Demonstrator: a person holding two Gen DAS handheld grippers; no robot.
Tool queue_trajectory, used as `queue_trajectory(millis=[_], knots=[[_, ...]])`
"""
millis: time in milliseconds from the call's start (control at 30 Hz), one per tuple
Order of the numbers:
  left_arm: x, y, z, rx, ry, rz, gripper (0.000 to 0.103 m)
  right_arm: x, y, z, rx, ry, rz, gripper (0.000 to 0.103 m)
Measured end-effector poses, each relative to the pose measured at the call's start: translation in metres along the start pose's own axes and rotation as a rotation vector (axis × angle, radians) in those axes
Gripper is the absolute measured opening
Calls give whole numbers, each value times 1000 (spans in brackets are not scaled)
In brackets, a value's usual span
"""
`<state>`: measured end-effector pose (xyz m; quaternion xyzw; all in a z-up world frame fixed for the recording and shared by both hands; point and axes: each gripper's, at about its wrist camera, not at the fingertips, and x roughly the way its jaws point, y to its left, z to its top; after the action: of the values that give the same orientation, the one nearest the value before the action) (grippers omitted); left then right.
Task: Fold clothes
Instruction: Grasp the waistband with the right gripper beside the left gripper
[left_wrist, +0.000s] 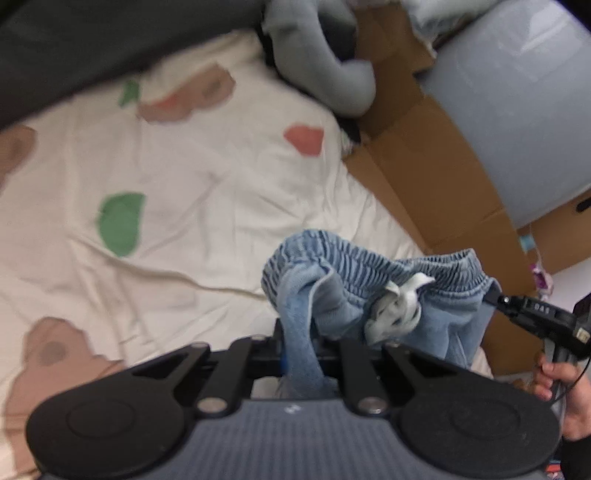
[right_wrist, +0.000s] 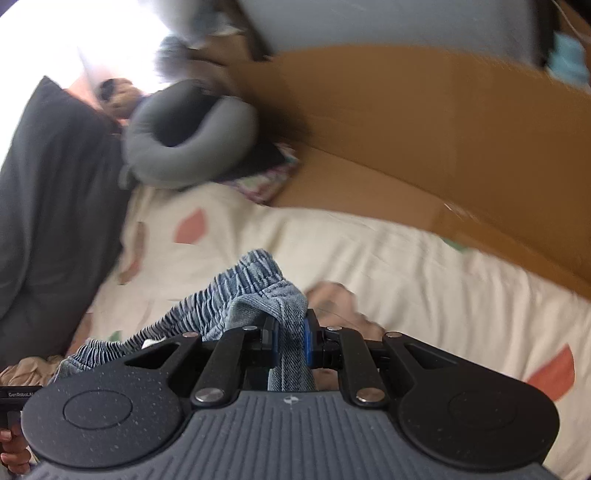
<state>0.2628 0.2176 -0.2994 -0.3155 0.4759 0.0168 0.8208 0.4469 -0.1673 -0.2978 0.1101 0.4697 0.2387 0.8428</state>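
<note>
Soft indoor light, motion blur throughout (fisheye-bent edges), blown-out corner glare.

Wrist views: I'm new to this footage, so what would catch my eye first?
The blue denim garment with its gathered elastic waistband, held up between both grippers over the cream bedsheet with coloured patches. The left gripper and right gripper each pinch the cloth. Beyond lie a grey neck pillow and brown cardboard boxes.

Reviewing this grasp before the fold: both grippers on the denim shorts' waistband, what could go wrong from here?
1. The left gripper and right gripper pinch bunched fabric of the denim shorts; one layer may slip.
2. The waistband sags between them, so the lay-down on the bedsheet could wrinkle.
3. The white drawstring dangles and may fold inside.
</note>
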Motion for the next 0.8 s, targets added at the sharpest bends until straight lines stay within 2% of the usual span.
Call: queue_trajectory(millis=[333, 500, 633, 800], knots=[[-100, 5, -2, -9, -173, 41, 8, -43, 85, 31, -120, -36, 102, 11], [-149, 13, -4, -9, -235, 69, 8, -54, 135, 42, -178, -49, 150, 11], [-177, 33, -6, -18, -267, 92, 8, -49, 175, 51, -231, -38, 190, 11], [-162, 75, -20, -76, -232, 145, 8, -4, 210, 47, -286, 32, 198, 11]])
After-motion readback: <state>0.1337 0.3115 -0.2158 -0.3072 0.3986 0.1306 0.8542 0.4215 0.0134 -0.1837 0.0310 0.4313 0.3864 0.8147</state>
